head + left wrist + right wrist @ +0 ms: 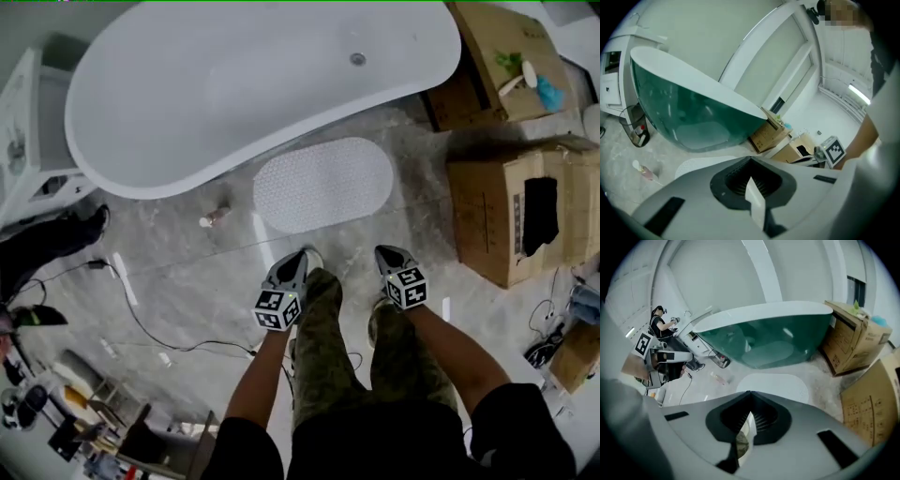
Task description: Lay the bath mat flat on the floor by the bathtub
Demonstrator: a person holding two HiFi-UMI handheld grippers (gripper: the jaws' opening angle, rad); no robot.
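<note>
A white freestanding bathtub point(234, 84) fills the upper left of the head view, its drain toward the right end; in both gripper views its outer wall reads as dark green point(693, 117) point(764, 338). It stands on a grey marbled floor point(187, 291). To the right of the tub are cardboard boxes: a large one point(506, 216) with a dark cut-out in its side, and beyond it an open one point(487, 66) close to the tub's end with small items on top. The bath mat point(323, 185) – a white, finely textured oval – lies flat on the floor just beside the tub's near side, between the tub and the person's feet; the right gripper view shows it spread out ahead of the jaws point(773, 383), and the left gripper view catches its edge point(693, 164). The person's legs in camouflage trousers point(323, 347) stand just short of the mat, bare forearms reaching down on either side. The left gripper point(298, 258) and the right gripper point(389, 253) hang side by side above the floor, near the mat's front edge but apart from it – each has its jaws pressed together with nothing between them. A thin black cable point(159, 337) trails across the floor to the left, and a small bottle point(214, 217) lies on its side near the tub's base, left of the mat.
</note>
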